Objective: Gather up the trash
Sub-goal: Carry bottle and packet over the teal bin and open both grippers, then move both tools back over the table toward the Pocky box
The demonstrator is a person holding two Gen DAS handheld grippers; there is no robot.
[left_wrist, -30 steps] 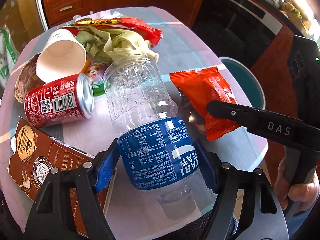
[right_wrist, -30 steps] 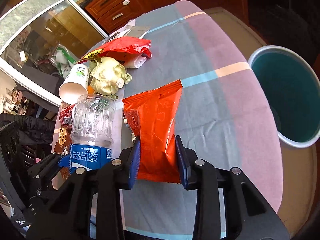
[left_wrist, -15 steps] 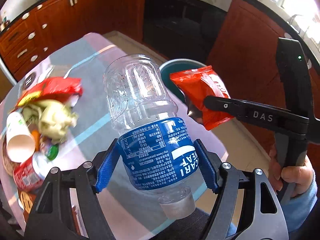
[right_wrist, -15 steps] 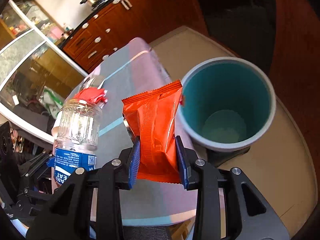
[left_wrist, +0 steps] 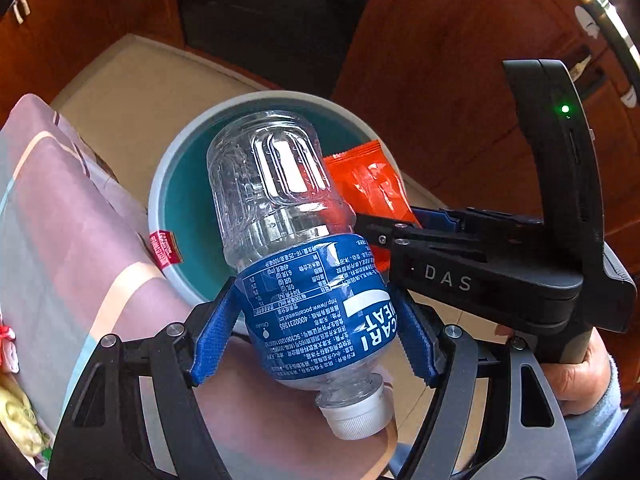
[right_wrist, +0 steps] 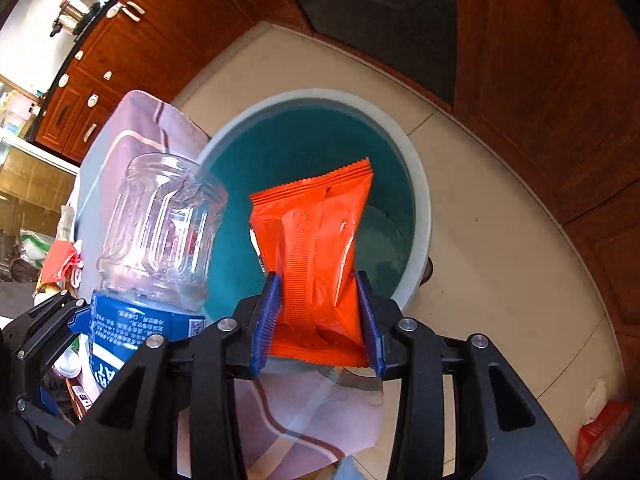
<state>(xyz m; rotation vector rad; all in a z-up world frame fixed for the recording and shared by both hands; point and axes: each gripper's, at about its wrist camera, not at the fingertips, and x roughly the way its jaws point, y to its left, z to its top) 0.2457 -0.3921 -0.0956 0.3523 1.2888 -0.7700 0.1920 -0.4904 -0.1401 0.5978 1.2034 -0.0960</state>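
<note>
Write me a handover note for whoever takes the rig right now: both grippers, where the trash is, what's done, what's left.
Left gripper: shut on the plastic bottle, base pointing at the bin, cap toward the camera.
Right gripper: shut on the orange snack bag, held above the bin's mouth.
Bin: on the floor beside the table; nothing clearly visible inside.
Done: both items lifted and carried to the bin.
Left: release both, then likely return for the remaining trash; a red wrapper is visible on the table.

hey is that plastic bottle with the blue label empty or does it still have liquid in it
Empty, as far as shows. The plastic bottle in the left gripper is clear through its ribbed body, with only droplets inside; its white cap is on.
</note>
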